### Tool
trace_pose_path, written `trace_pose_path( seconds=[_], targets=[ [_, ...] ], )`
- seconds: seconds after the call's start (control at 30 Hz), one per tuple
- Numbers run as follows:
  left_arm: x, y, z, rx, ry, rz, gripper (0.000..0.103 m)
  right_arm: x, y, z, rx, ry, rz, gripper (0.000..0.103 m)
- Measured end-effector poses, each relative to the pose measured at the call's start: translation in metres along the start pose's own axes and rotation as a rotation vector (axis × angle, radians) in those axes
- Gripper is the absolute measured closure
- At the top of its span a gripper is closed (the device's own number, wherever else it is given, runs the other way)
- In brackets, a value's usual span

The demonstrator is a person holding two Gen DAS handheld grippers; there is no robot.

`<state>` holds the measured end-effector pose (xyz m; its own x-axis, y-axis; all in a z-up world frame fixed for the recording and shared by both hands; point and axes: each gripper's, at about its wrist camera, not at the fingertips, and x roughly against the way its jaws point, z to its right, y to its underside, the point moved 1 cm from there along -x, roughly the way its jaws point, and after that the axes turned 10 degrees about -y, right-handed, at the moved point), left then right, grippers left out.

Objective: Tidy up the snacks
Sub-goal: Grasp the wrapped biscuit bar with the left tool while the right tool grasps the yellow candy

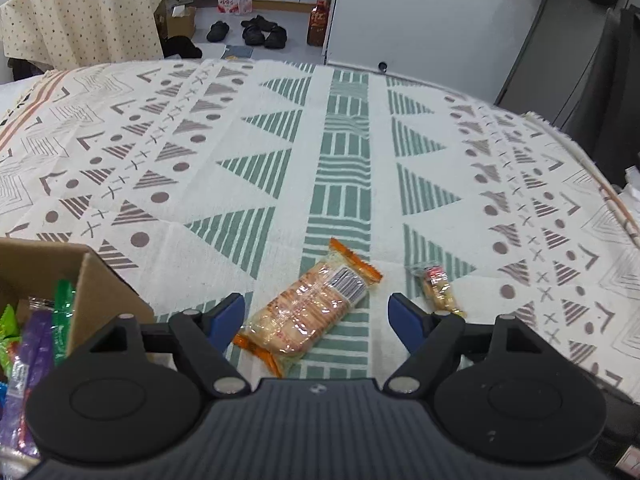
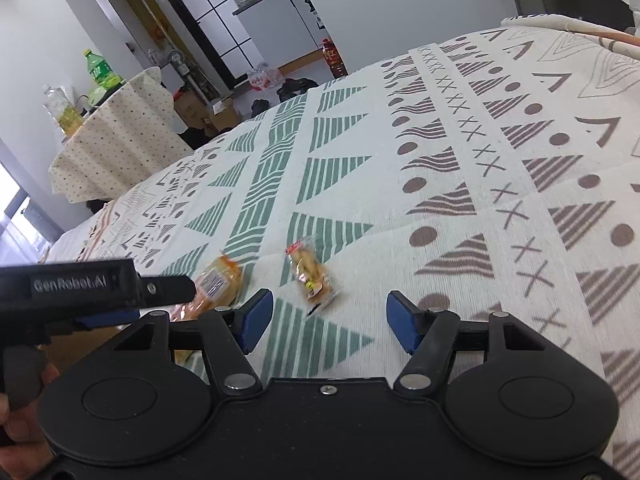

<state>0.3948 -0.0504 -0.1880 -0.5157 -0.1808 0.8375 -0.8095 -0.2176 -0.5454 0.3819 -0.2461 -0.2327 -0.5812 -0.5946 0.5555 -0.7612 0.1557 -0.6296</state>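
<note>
Left claw [image 1: 316,316] wide, empty, straddling cracker pack [image 1: 308,308]; long axis diagonal across jaws. Right claw [image 2: 330,316] wide, small pack [image 2: 312,276] just ahead.

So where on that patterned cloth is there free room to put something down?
Most of the patterned cloth is bare: everything beyond the cracker pack and the small snack packet up to the far edge, plus the whole stretch right of the small packet. It is crowded near the front: the two packets lie close together, the cardboard box at the left holds wrappers, and both open grippers hover there.
</note>
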Motion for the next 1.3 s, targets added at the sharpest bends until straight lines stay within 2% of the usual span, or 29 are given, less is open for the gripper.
trace_pose_path(
  seconds=[0.27,0.5,0.67,0.73,0.8,1.17,1.3],
  targets=[
    [-0.032,0.001,-0.001,0.015,-0.010,-0.052,0.025,-0.021,-0.010,-0.002,0.034,-0.006,0.011,0.041],
    [-0.040,0.005,0.001,0.009,-0.024,-0.062,0.027,-0.027,-0.012,-0.003,0.060,-0.009,0.004,0.048],
    [-0.035,0.007,0.000,0.012,-0.032,-0.061,0.064,-0.029,-0.009,-0.009,0.103,-0.004,-0.035,0.053],
    [-0.033,0.009,-0.002,0.028,-0.032,-0.062,0.069,-0.029,-0.007,-0.012,0.124,0.008,-0.050,0.066],
    [-0.029,0.011,-0.003,0.032,-0.030,-0.063,0.069,-0.028,-0.006,-0.014,0.132,0.016,-0.065,0.079],
    [0.007,0.027,-0.005,0.063,-0.016,-0.033,0.069,0.001,0.012,-0.018,0.156,0.069,-0.086,0.083],
    [0.023,0.035,-0.005,0.057,0.002,-0.027,0.069,0.018,0.021,-0.020,0.121,0.086,-0.081,0.084]
  ],
)
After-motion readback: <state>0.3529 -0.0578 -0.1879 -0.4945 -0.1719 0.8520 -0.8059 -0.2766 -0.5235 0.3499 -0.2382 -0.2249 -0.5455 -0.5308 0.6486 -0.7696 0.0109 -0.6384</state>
